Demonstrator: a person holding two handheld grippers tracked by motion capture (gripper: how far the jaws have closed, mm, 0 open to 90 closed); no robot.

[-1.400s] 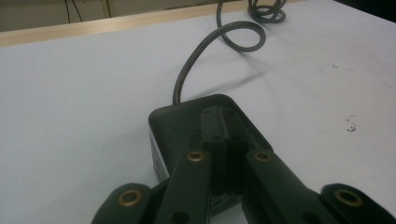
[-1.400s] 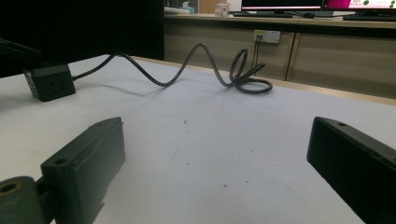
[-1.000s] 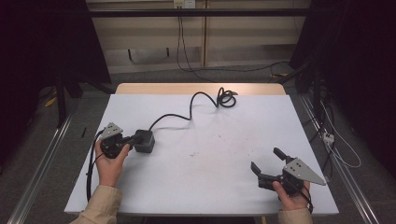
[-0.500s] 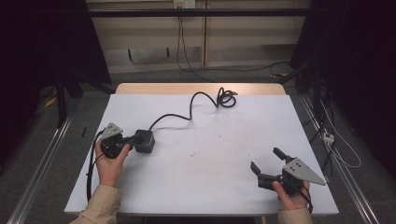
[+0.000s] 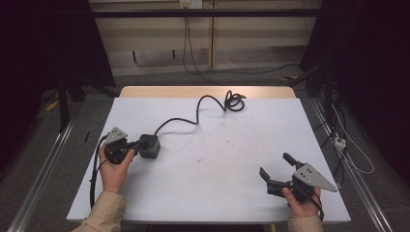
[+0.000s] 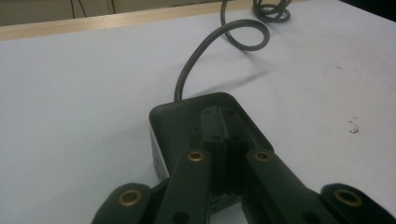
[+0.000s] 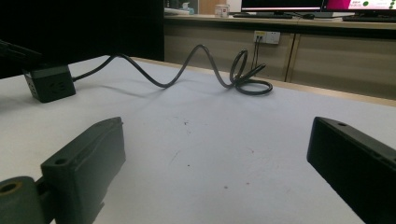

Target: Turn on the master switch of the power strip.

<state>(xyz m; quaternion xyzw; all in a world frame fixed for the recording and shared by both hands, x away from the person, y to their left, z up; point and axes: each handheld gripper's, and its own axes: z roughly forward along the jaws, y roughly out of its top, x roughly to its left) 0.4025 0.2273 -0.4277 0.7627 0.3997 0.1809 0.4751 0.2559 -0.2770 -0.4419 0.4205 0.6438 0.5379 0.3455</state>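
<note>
A black box-shaped power adapter lies on the white table at the left. Its black cable snakes to a coil near the far edge. My left gripper is shut, and its closed jaws rest over the top of the adapter with nothing visible between the pads. The left gripper view puts the left gripper on the box's upper face, with the cable leading away behind it. My right gripper stands open at the front right, with only bare table between its fingertips. The right gripper view has the adapter far left.
A wooden strip runs along the table's far edge. Metal rails flank the table on the floor, and loose wires lie at the right. A wall socket and a desk with monitors stand beyond the table.
</note>
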